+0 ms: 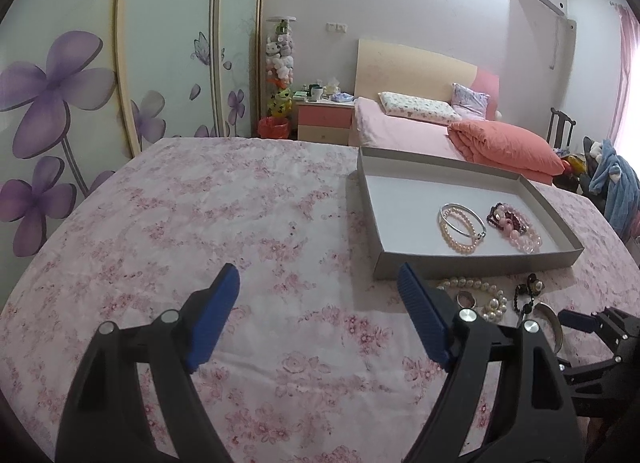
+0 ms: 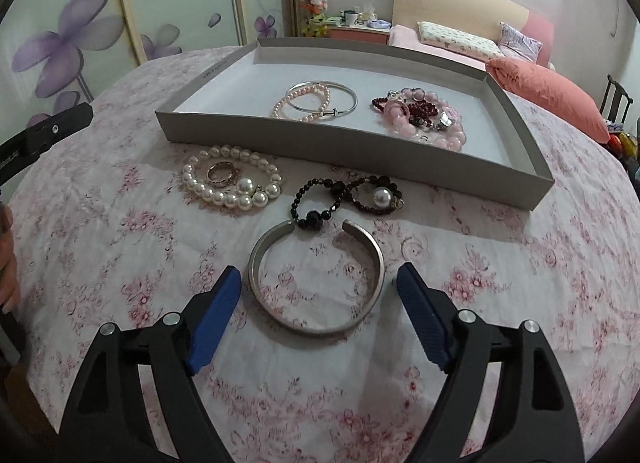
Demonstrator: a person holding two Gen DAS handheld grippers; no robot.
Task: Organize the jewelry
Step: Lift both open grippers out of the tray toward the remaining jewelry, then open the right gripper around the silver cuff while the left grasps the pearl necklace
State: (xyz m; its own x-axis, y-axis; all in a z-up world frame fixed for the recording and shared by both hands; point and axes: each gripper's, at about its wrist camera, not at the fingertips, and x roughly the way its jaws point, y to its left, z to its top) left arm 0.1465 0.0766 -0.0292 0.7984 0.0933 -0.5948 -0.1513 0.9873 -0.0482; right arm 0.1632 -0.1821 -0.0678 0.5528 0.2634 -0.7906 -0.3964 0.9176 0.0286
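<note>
The right gripper [image 2: 320, 287], jaws spread, straddles the cuff [image 2: 316, 277] lying just before the tray [image 2: 360, 143]. The cuff looks stiff, light and slick; best pinched across its band. Beyond it lie three more loose pieces. The tray holds about four bracelets. The left gripper [image 1: 318, 291] is spread and empty.

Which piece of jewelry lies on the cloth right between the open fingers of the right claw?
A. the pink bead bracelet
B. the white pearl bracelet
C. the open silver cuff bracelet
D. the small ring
C: the silver cuff bracelet lies on the floral cloth between the fingers of the right claw, untouched by either one.
</note>
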